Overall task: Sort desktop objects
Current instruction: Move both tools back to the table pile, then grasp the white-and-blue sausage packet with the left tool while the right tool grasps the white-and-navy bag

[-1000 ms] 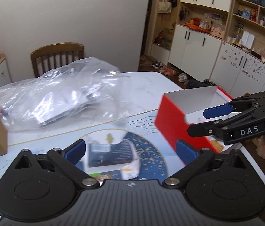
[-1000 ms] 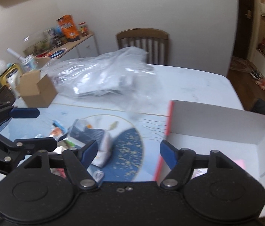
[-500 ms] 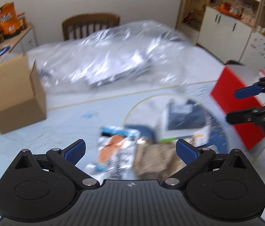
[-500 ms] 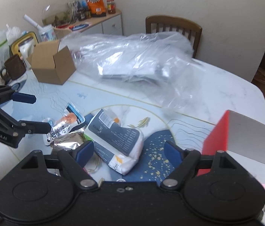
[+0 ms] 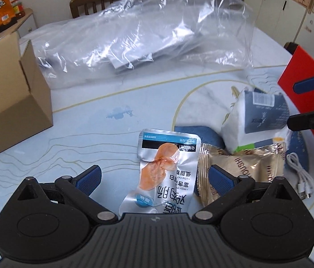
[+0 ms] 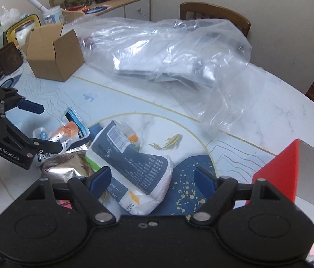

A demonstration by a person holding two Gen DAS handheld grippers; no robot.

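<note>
Left gripper swung over pouch.

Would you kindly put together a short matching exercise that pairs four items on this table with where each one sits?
Things:
1. cardboard box
2. clear plastic bag
3. white USB cable
4. silver snack pouch

Places:
A. between the open jaws of the left gripper
B. at the table's far side, in front of the wooden chair
C. beside the red box, right of the brown packet
D. at the table's left edge, flaps open

Pairs: 1-D, 2-B, 3-C, 4-A
</note>
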